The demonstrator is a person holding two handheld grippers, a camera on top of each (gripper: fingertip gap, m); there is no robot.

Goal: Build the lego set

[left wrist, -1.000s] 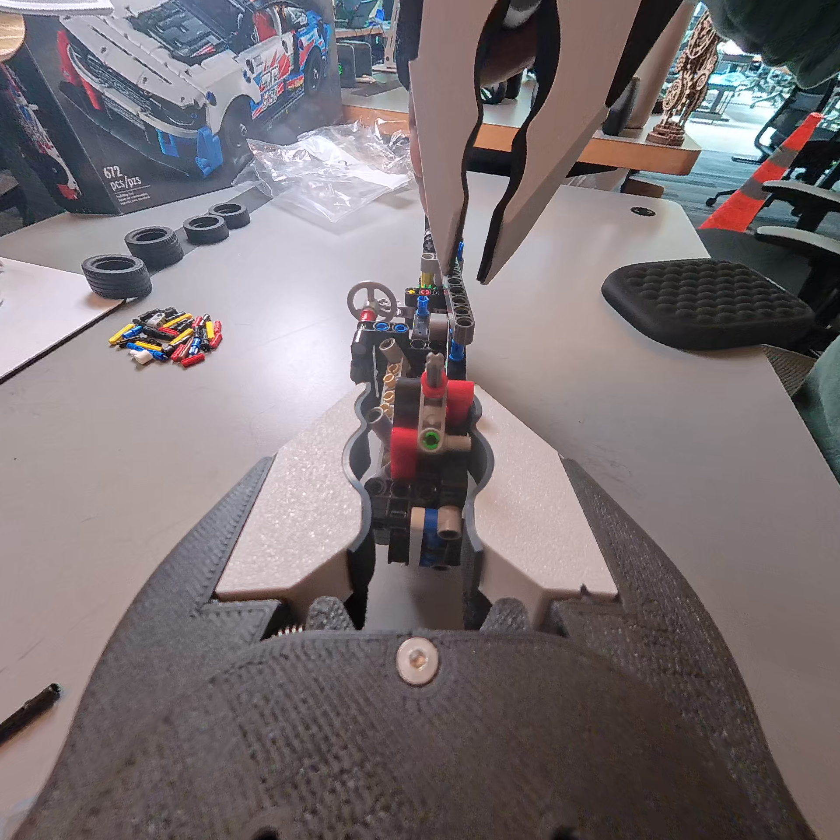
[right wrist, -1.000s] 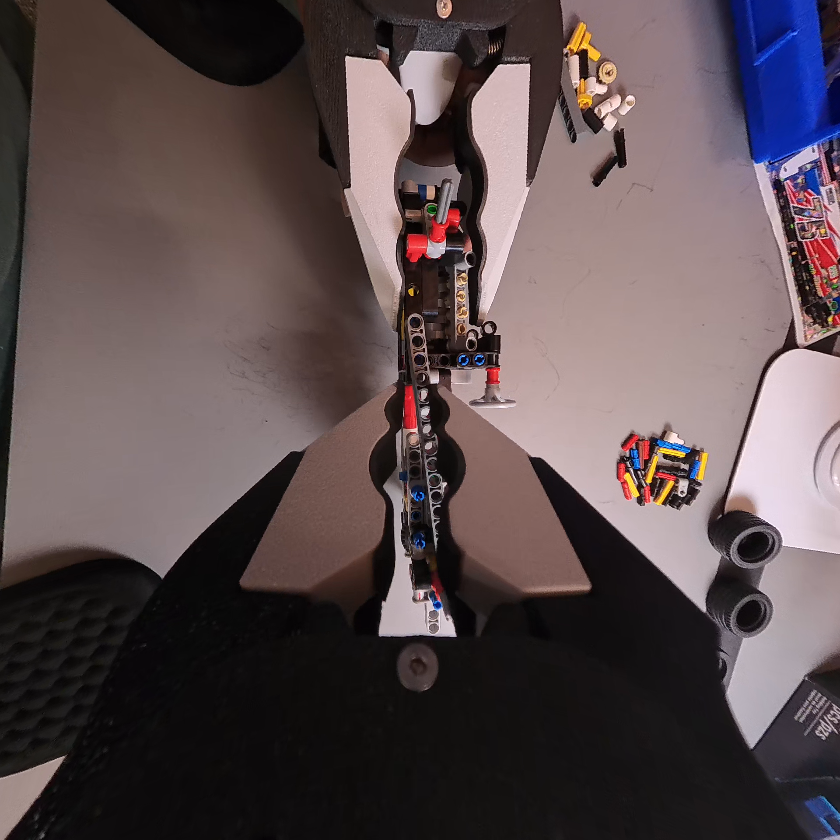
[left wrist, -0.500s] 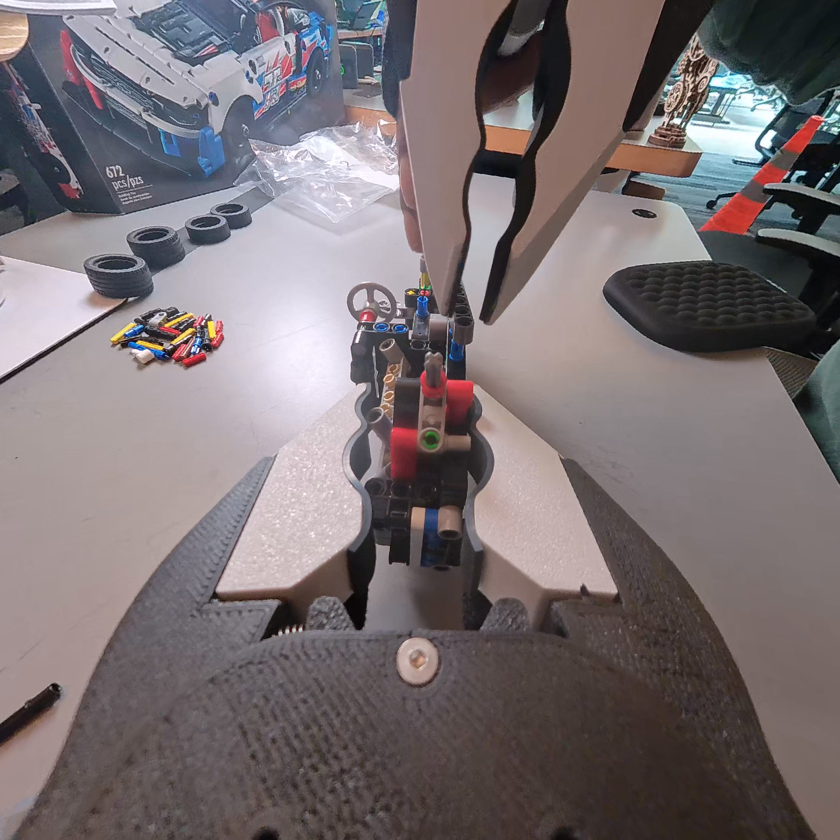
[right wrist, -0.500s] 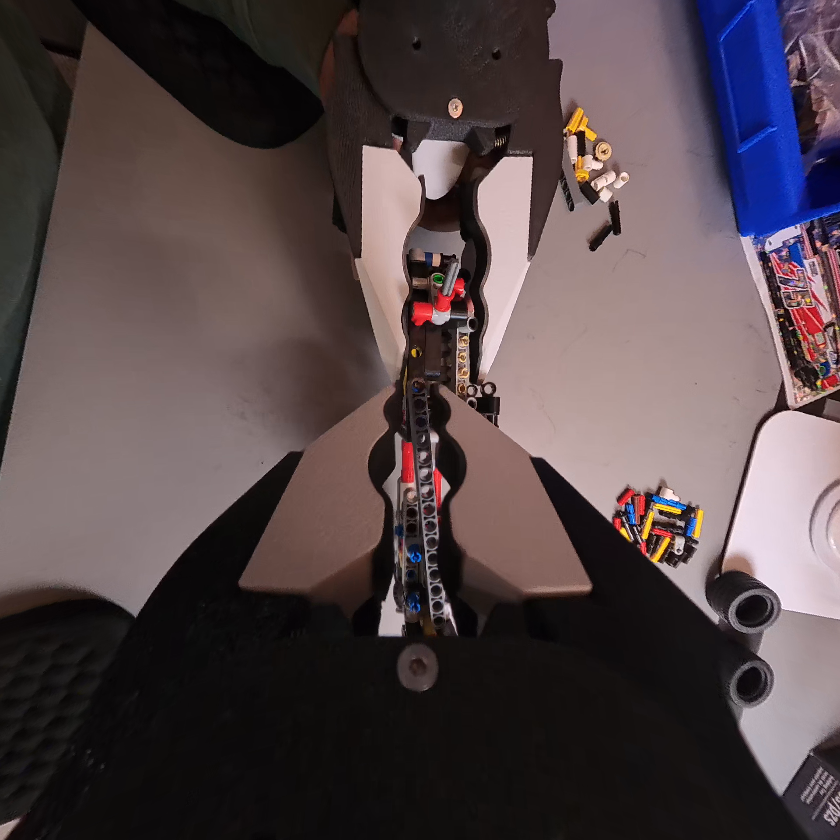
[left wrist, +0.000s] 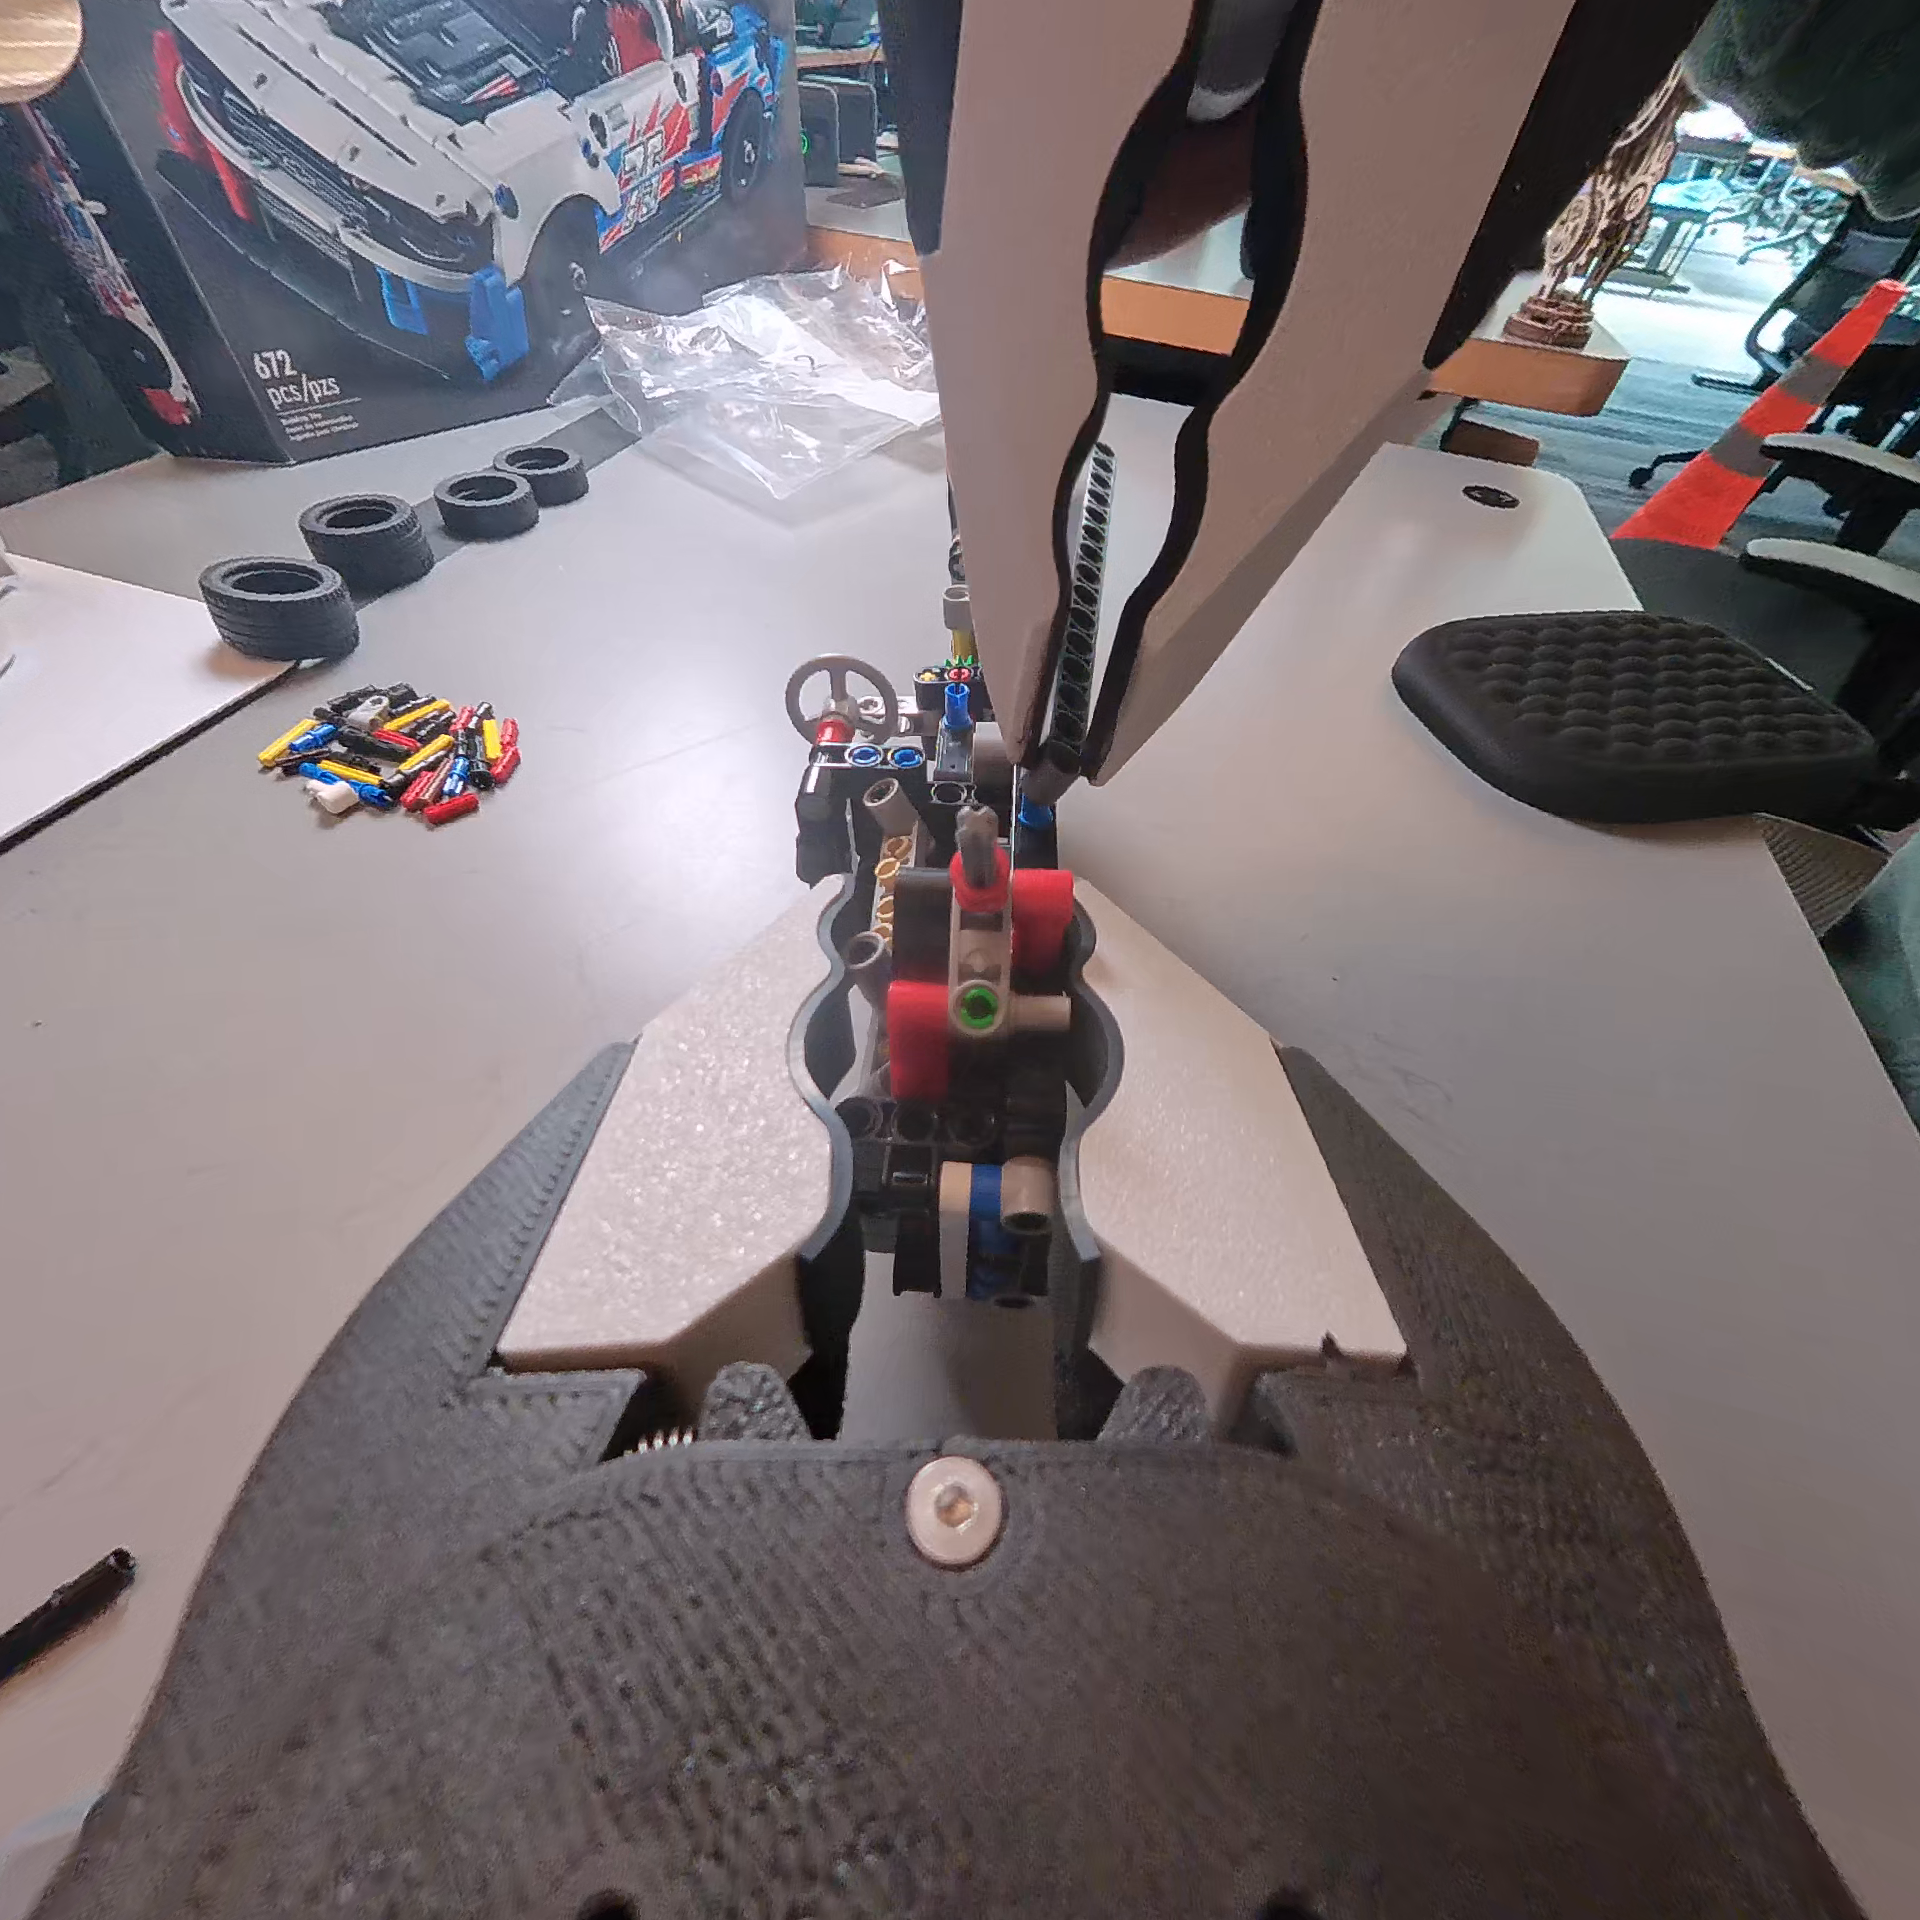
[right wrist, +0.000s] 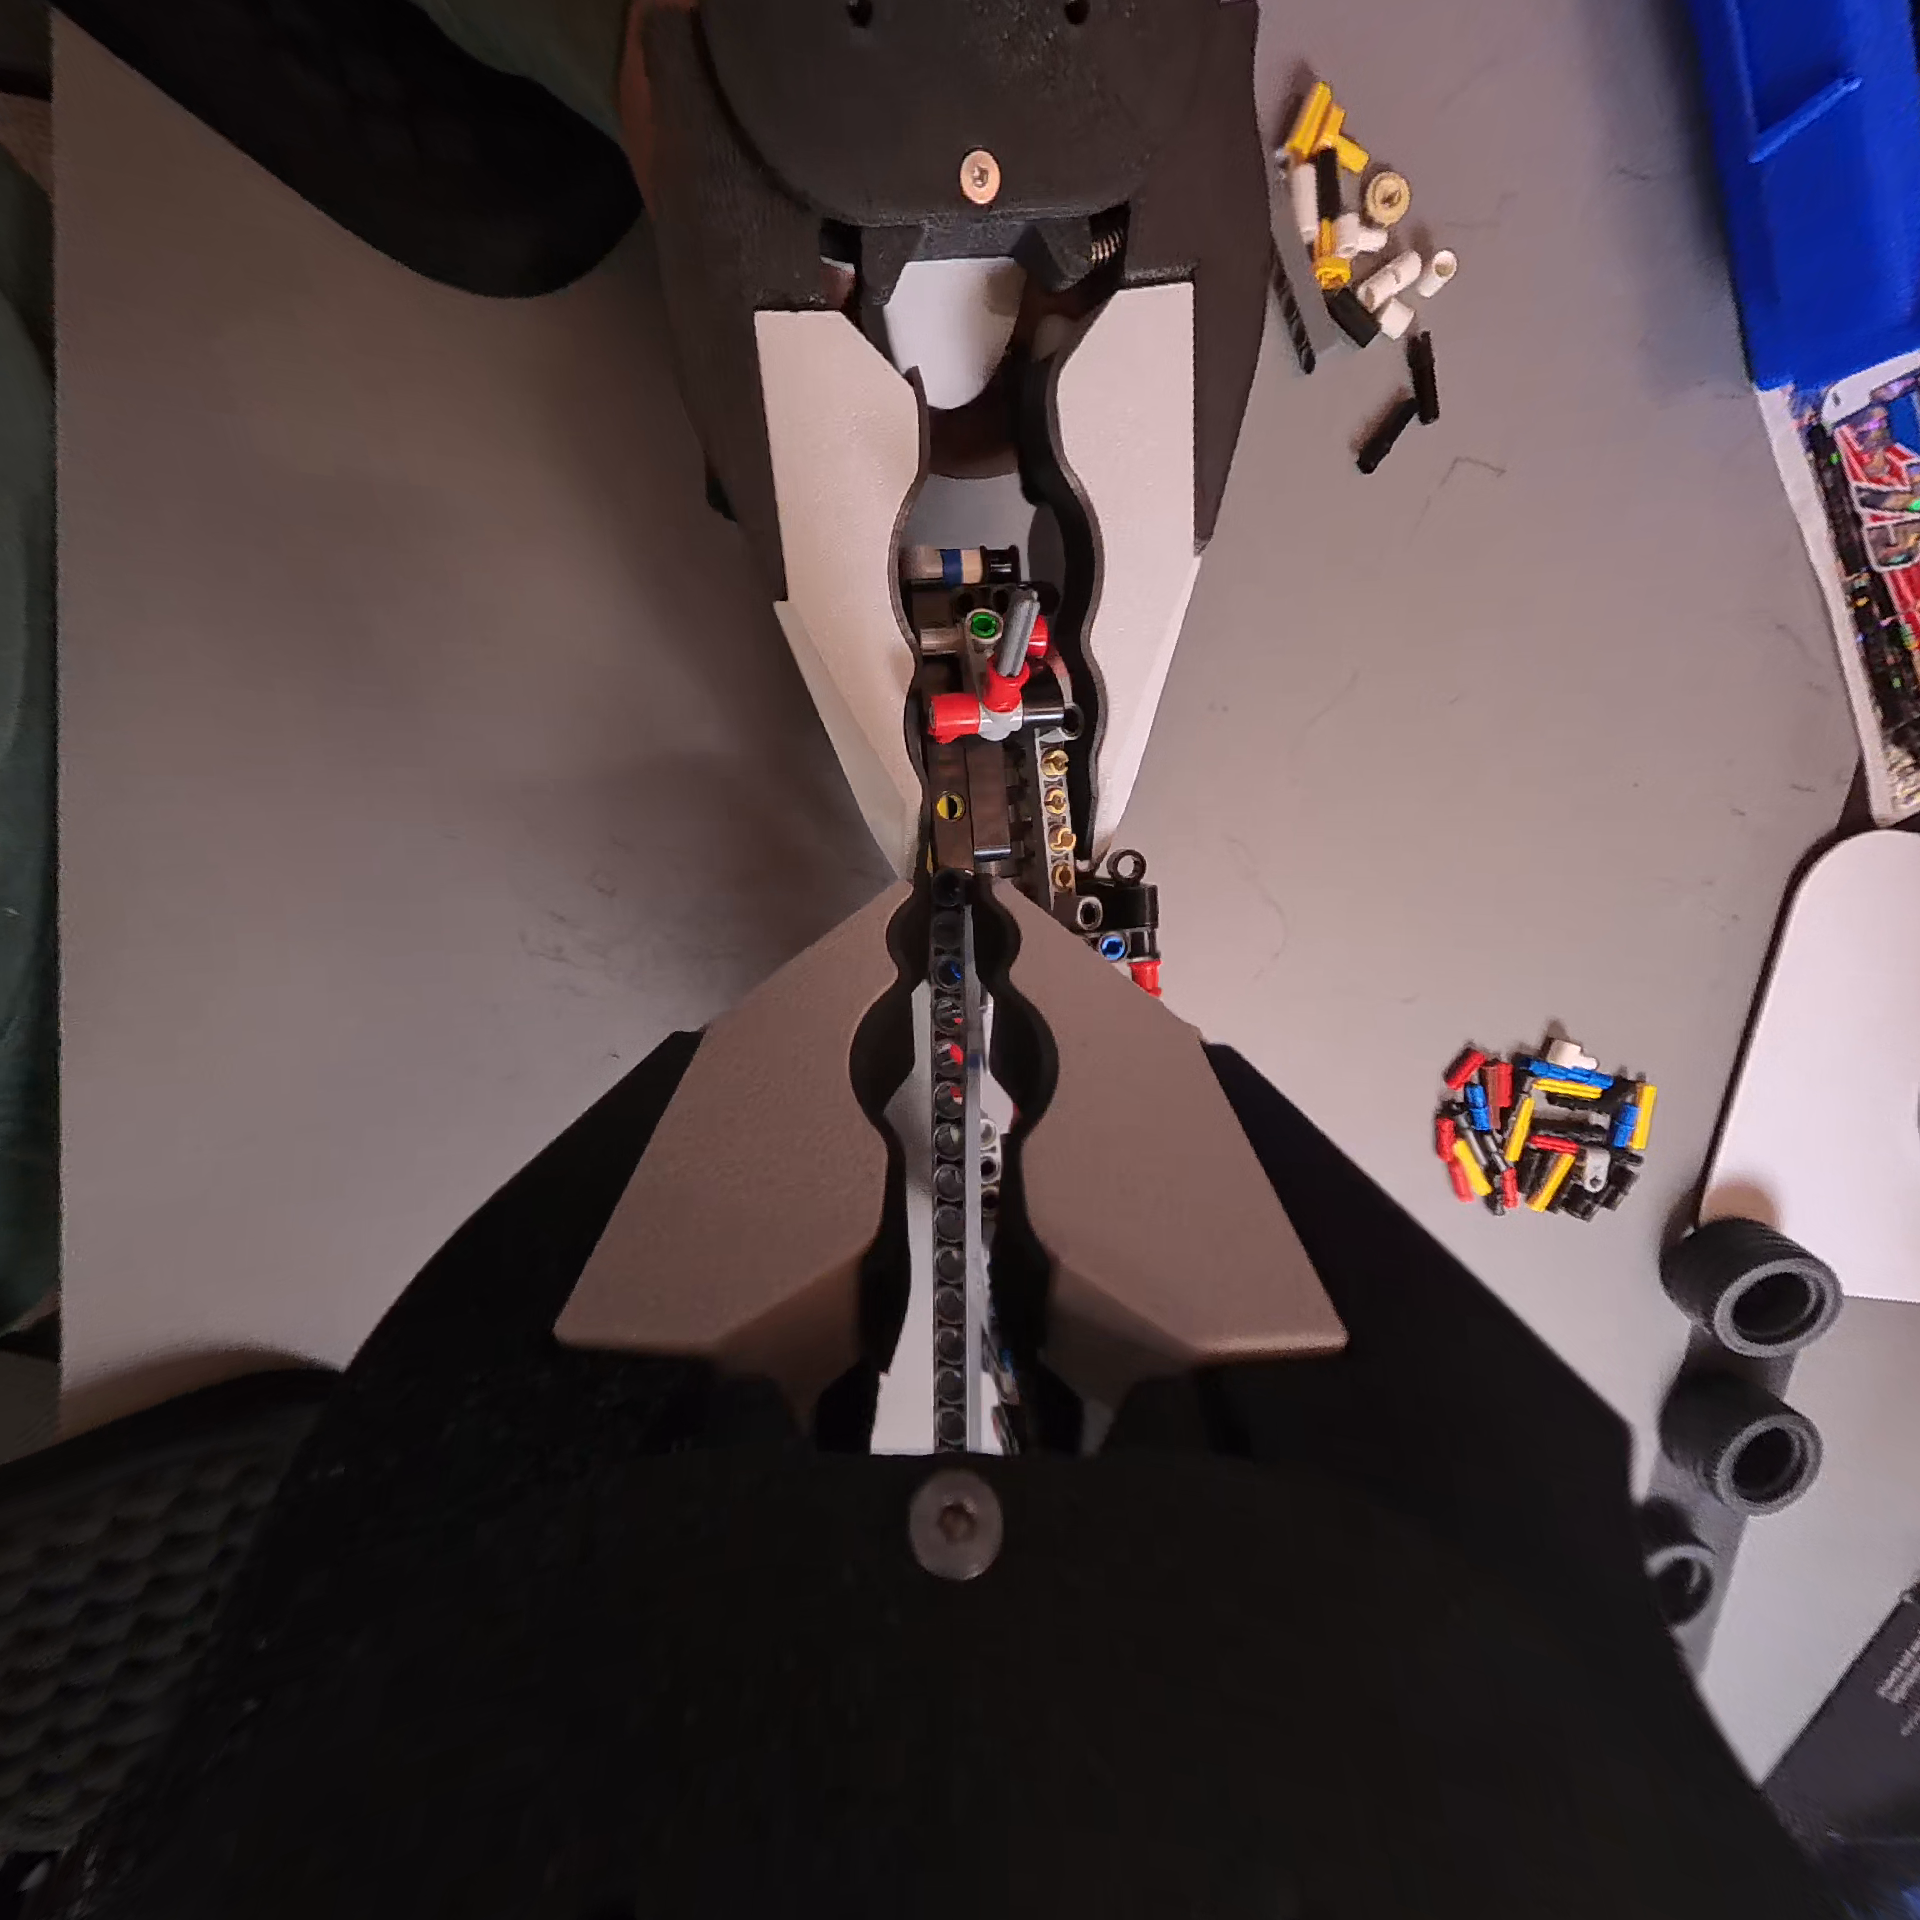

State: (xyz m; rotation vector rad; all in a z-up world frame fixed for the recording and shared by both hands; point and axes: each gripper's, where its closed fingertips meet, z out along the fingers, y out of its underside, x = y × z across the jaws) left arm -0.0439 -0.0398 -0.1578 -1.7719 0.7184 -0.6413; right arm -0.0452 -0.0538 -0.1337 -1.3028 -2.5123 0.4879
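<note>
A partly built lego chassis (left wrist: 971, 997), black with red blocks, a grey lever and a grey steering wheel (left wrist: 840, 691), rests on the grey table (left wrist: 416, 1039). My left gripper (left wrist: 951, 904) is shut on its near end. It also shows at the top of the right wrist view (right wrist: 1003, 847), around the chassis (right wrist: 987, 727). My right gripper (left wrist: 1055, 764) comes down from above, shut on a long black holed beam (left wrist: 1081, 603). The beam's lower end touches the chassis behind the lever. In the right wrist view the beam (right wrist: 948, 1195) runs between the right gripper's (right wrist: 958, 894) fingers.
Left of the chassis lie a pile of coloured pins (left wrist: 395, 753), several black tyres (left wrist: 281, 608), the set's box (left wrist: 416, 208) and a clear bag (left wrist: 769, 384). A black padded armrest (left wrist: 1631, 717) sits right. White and yellow pieces (right wrist: 1351, 239) and a blue bin (right wrist: 1818, 156) lie beyond.
My right gripper has come down and closer to the left gripper, its tips now right behind the lever. The long black beam now shows between its fingers. The left gripper has held still.
</note>
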